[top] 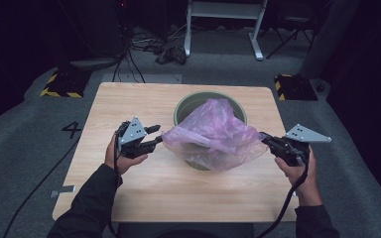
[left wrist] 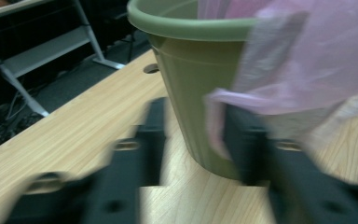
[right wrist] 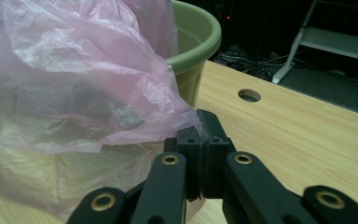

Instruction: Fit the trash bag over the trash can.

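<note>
Right tool [right wrist: 200, 135]: jaws clamped on the edge of the pink bag [top: 211, 131]. Your left tool [top: 151, 138]: jaws apart, bag edge draped over one, not pinched. The bag lies half over the green bin [top: 186, 106], mid-table [top: 129, 99]. Risk: pull outward with only one side held and the film slips free, tears at the pinch, or tips the bin.

One camera looks down from above; two ride low and close, sharing the green bucket [top: 188, 106] between them.
</note>
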{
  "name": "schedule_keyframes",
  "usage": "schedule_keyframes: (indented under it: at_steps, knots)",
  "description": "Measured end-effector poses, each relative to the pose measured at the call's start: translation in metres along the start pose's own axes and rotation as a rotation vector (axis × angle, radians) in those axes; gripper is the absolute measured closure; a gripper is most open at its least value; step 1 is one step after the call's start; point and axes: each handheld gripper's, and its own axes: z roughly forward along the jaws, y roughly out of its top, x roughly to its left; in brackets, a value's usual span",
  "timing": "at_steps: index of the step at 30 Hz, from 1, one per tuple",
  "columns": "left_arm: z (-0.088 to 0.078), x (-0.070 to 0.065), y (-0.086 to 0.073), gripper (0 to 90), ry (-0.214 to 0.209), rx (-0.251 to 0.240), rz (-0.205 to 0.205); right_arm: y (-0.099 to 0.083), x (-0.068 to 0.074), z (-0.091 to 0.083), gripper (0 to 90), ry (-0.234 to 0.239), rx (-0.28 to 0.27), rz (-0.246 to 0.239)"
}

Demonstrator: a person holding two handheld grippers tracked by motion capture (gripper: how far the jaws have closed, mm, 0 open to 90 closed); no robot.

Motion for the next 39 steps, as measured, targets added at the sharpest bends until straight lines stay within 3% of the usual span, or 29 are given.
schedule_keyframes:
  at_steps: [3,6,10,12,14,17,19,22,24,26,28,31,32,34,35,37,39]
  knots:
    - [-0.015,-0.003,0.0,28.1,-0.046,-0.048,-0.022,0.001,-0.001,-0.004,85.5,-0.002,-0.012,-0.001]
    - [-0.03,-0.011,0.007,22.2,-0.094,-0.099,-0.006,0.004,-0.002,-0.009,72.4,-0.008,-0.028,-0.001]
    - [-0.038,-0.02,0.023,21.7,-0.109,-0.141,0.018,0.009,0.004,-0.015,45.8,0.001,-0.079,-0.032]
    - [-0.038,-0.021,0.03,22.2,-0.121,-0.143,0.025,0.011,0.007,-0.018,38.0,0.004,-0.085,-0.045]
    - [-0.036,-0.021,0.035,26.1,-0.084,-0.126,0.03,0.012,0.011,-0.022,31.2,-0.004,-0.095,-0.074]
    - [-0.031,-0.015,0.034,45.7,-0.05,-0.102,0.013,0.012,0.014,-0.028,28.3,-0.003,-0.099,-0.12]
    - [-0.027,-0.01,0.031,61.5,-0.067,-0.085,0.011,0.012,0.018,-0.032,26.1,0.034,-0.104,-0.158]
    - [-0.021,-0.008,0.027,71.7,-0.045,-0.067,-0.003,0.015,0.029,-0.037,22.0,0.077,-0.099,-0.222]
    - [-0.018,-0.008,0.026,71.7,-0.04,-0.058,0.001,0.019,0.039,-0.038,19.5,0.105,-0.092,-0.261]
    - [-0.015,-0.009,0.026,63.1,-0.024,-0.049,-0.001,0.024,0.05,-0.038,17.7,0.134,-0.085,-0.295]
    - [-0.013,-0.01,0.026,53.7,-0.023,-0.049,-0.003,0.03,0.061,-0.037,17.4,0.158,-0.089,-0.329]
    - [-0.011,-0.009,0.026,54.5,-0.041,-0.051,0.001,0.037,0.072,-0.034,26.6,0.125,-0.104,-0.382]
    - [-0.009,-0.009,0.026,57.3,-0.041,-0.043,0.01,0.039,0.073,-0.033,31.9,0.131,-0.117,-0.388]
    - [-0.007,-0.007,0.025,65.2,-0.047,-0.038,0.018,0.043,0.073,-0.027,43.9,0.097,-0.11,-0.396]
    - [-0.006,-0.007,0.025,69.7,-0.053,-0.038,0.026,0.044,0.072,-0.025,54.4,0.091,-0.11,-0.399]
    - [-0.003,-0.006,0.023,78.4,-0.042,-0.02,0.043,0.045,0.067,-0.019,66.1,0.092,-0.104,-0.383]
    - [0.001,-0.004,0.021,85.5,-0.057,-0.01,0.038,0.047,0.062,-0.014,76.1,0.088,-0.109,-0.361]
